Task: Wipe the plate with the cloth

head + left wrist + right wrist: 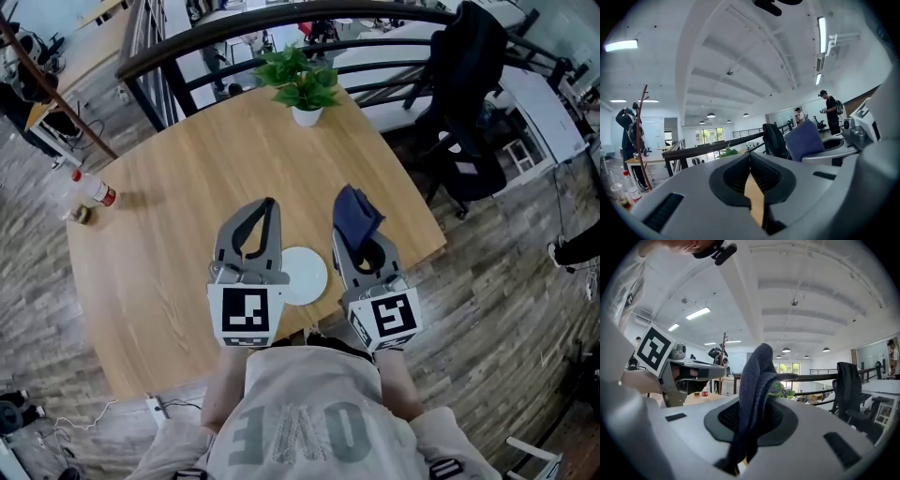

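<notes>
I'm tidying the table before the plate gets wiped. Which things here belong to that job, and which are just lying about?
For the job: plate on the table; cloth, clamped in the right gripper.
Lying about: potted plant; bottle at the table's left edge; black chair beyond the table.
</notes>
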`<state>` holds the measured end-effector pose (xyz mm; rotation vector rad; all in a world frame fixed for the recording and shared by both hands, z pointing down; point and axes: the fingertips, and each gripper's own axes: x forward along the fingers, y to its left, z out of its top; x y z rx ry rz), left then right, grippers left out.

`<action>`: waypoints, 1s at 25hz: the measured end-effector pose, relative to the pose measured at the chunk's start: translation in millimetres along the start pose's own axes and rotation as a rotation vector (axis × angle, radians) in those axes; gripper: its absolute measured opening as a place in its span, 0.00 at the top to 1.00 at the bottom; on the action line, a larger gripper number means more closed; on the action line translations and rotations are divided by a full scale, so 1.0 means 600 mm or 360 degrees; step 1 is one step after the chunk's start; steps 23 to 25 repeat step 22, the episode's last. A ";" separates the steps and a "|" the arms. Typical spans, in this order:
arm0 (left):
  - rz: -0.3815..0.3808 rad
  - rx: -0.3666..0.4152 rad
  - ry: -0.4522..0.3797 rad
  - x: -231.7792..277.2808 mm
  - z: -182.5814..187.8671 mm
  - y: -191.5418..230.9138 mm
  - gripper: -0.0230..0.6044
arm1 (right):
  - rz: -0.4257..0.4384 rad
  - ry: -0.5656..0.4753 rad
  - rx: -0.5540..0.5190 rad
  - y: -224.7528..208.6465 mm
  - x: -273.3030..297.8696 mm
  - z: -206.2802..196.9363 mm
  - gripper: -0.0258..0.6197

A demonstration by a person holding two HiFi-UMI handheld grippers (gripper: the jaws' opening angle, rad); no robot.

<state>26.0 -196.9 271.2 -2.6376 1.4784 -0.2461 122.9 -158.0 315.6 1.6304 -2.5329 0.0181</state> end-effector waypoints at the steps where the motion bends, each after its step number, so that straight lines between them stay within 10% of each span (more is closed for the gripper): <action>1: -0.0006 -0.0002 0.0000 0.000 -0.002 -0.002 0.95 | 0.0004 0.0002 0.0003 0.000 -0.001 -0.003 0.87; 25: -0.0012 -0.0050 -0.0058 -0.010 0.003 0.021 0.95 | 0.0017 0.0064 -0.0064 0.031 0.004 -0.016 0.87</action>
